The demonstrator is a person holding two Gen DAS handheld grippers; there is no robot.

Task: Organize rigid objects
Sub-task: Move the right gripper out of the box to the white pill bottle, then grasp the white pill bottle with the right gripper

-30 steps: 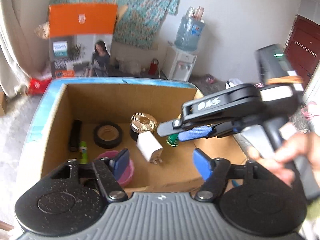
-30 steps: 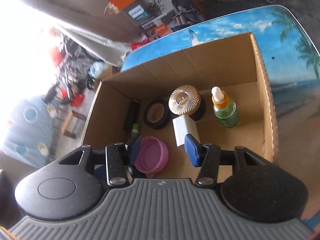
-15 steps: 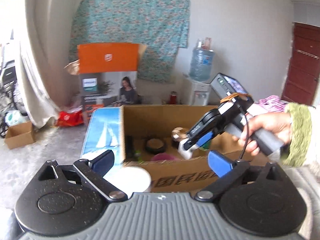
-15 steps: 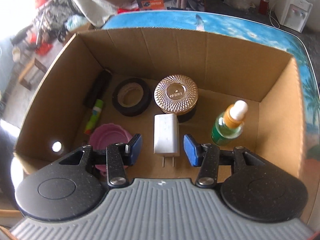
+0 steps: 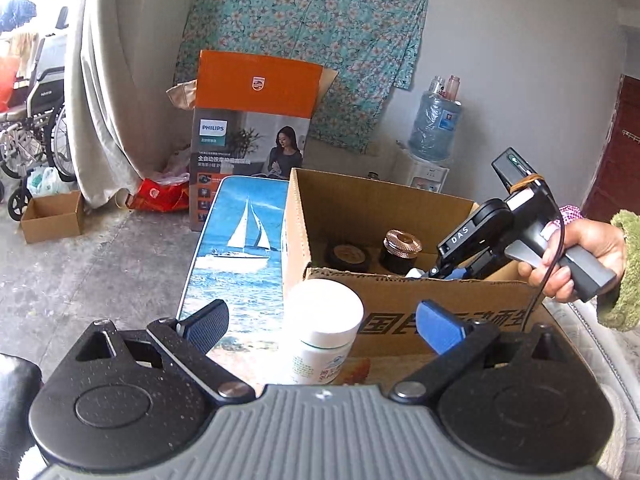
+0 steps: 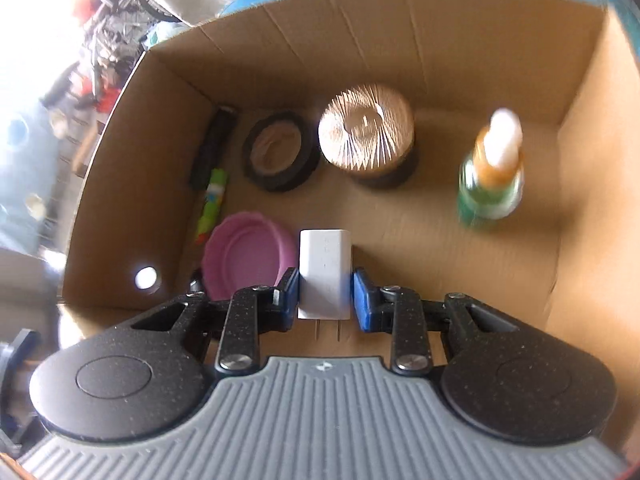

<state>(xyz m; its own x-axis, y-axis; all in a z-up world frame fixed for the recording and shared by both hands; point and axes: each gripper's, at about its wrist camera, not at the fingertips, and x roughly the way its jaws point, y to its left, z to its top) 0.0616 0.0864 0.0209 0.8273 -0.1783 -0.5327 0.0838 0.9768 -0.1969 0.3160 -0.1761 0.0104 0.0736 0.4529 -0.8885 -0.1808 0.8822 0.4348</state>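
Right wrist view looks down into the cardboard box (image 6: pixel 580 184), where the right gripper (image 6: pixel 325 295) has its blue pads set close on either side of the white charger (image 6: pixel 325 270); they look to be touching its flanks or nearly so, and I cannot tell whether it is truly clamped. The charger lies flat on the box floor near the front wall, just right of the pink bowl (image 6: pixel 244 256), its long axis running front to back with the two prongs pointing toward the gripper body. I judge the step in hand to be grasping the charger; the next move calls for a firm squeeze and a straight lift clear of the bowl. Outside the box's front wall, the left gripper (image 5: pixel 320 320) stands wide open around a white jar (image 5: pixel 324 330), pads well apart from it and holding nothing.
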